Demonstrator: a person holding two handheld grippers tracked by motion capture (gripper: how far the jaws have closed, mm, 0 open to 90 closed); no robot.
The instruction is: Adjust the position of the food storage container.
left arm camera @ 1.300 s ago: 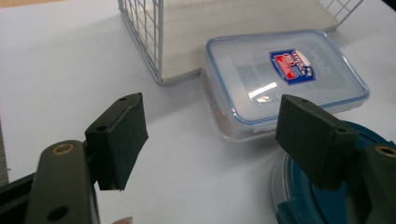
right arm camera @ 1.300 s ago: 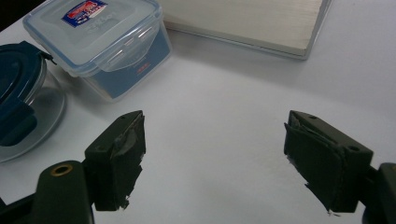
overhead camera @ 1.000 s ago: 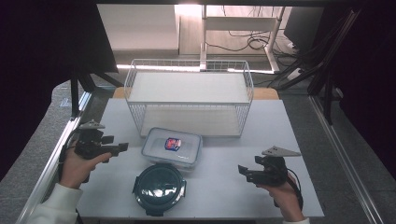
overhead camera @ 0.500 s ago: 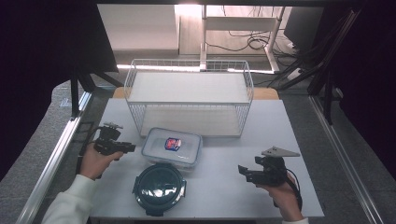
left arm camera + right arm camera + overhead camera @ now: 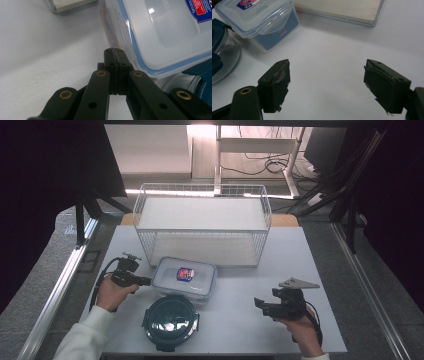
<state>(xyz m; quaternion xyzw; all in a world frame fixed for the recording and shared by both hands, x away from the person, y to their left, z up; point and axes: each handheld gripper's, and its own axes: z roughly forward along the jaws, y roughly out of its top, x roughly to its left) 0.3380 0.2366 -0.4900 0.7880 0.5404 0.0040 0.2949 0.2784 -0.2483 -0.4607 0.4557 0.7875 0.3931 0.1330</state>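
A clear rectangular container (image 5: 184,277) with a blue-sealed lid and a red and blue label lies in front of the wire basket. My left gripper (image 5: 146,281) is shut, with nothing between its jaws, and its tips (image 5: 115,50) rest right against the container's (image 5: 162,37) left edge. A round glass container with a dark teal lid (image 5: 170,320) stands just in front of the rectangular one. My right gripper (image 5: 257,304) hovers over bare table at the right, open wide (image 5: 327,85). The rectangular container (image 5: 259,20) is well beyond it to its left.
A white wire basket (image 5: 202,225) on a pale board (image 5: 342,7) takes up the back middle of the white table (image 5: 240,330). The round container's glass wall (image 5: 222,50) shows at the left edge of the right gripper view. Metal rails run along both table sides.
My left gripper has moved right and forward, from the table's left side up to the rectangular container's left edge. The right gripper has stayed still.
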